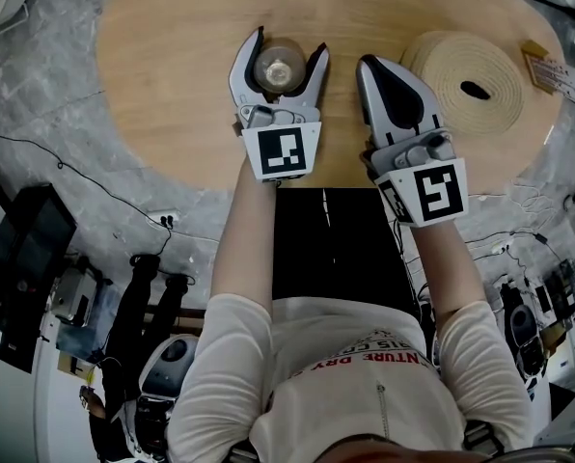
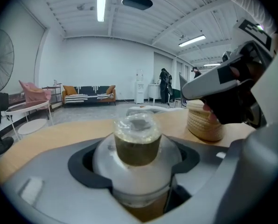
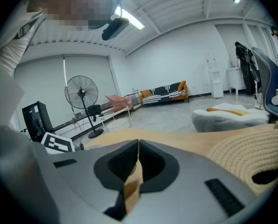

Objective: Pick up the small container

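Note:
The small container (image 1: 279, 66) is a clear cup with a crinkled film top, standing upright on the round wooden table (image 1: 162, 75). My left gripper (image 1: 289, 42) reaches round it from the near side, with one jaw on each side. In the left gripper view the container (image 2: 136, 141) fills the notch between the jaws, and its pale body meets the dark pads on both sides. My right gripper (image 1: 369, 64) rests on the table just right of it, jaws together and empty; in the right gripper view its fingertips (image 3: 138, 146) meet in a thin seam.
A coiled woven mat (image 1: 466, 80) lies on the table right of my right gripper and shows close by as the mat (image 3: 255, 157). A small printed card (image 1: 550, 68) sits at the table's right edge. The table's near edge runs just behind both grippers.

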### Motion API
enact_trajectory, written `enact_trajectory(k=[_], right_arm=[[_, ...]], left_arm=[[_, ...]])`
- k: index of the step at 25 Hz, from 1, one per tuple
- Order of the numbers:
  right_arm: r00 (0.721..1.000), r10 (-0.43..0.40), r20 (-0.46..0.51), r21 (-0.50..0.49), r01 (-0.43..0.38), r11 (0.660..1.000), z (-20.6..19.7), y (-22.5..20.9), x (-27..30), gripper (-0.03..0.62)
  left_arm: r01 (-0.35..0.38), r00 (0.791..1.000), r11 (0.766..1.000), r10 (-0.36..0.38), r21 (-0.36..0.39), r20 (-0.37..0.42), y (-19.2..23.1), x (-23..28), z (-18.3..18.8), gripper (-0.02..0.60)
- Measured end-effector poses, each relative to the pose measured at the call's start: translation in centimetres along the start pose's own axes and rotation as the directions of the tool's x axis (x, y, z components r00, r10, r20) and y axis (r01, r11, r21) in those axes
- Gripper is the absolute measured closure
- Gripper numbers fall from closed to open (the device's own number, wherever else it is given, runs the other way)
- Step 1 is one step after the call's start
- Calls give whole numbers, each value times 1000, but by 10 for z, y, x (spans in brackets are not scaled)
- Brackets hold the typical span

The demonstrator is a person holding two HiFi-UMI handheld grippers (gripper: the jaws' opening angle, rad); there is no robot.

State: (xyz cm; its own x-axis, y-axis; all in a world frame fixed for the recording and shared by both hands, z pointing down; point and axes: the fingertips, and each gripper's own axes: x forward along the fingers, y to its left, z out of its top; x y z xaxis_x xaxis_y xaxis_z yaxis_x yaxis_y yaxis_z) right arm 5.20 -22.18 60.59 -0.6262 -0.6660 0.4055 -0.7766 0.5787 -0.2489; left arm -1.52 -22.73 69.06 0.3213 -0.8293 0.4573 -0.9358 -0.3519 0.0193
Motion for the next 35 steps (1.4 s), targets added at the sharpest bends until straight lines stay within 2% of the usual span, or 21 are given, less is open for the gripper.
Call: enact_trajectory(k=[4, 8, 16, 27, 33, 35], right_arm=[[1000, 7, 12, -5, -7, 1000, 5, 5, -3, 586], [1000, 4, 20, -1, -4, 1000, 13, 10, -9, 586], [1000, 17, 13, -15, -16, 1000, 42, 25, -31, 586], [998, 0, 60, -44, 3, 999, 133, 54, -85, 586], [994, -7, 109, -75, 15, 997, 197, 64, -112, 586], [991, 0, 132, -89, 12, 996, 223, 66, -124, 586]], left_arm=[[32, 999, 999, -31, 42, -15, -7, -3, -4, 244], [61, 997, 998, -60, 11, -40, -9, -15, -2, 242], [104, 994, 994, -103, 27, -40, -14, -54, 40, 242], [140, 990, 986, -143, 93, 16, -31, -125, 172, 242], [140, 985, 987, -147, 80, 90, -18, -162, 260, 242], [138, 979, 983, -154, 120, 131, -15, -175, 296, 241]])
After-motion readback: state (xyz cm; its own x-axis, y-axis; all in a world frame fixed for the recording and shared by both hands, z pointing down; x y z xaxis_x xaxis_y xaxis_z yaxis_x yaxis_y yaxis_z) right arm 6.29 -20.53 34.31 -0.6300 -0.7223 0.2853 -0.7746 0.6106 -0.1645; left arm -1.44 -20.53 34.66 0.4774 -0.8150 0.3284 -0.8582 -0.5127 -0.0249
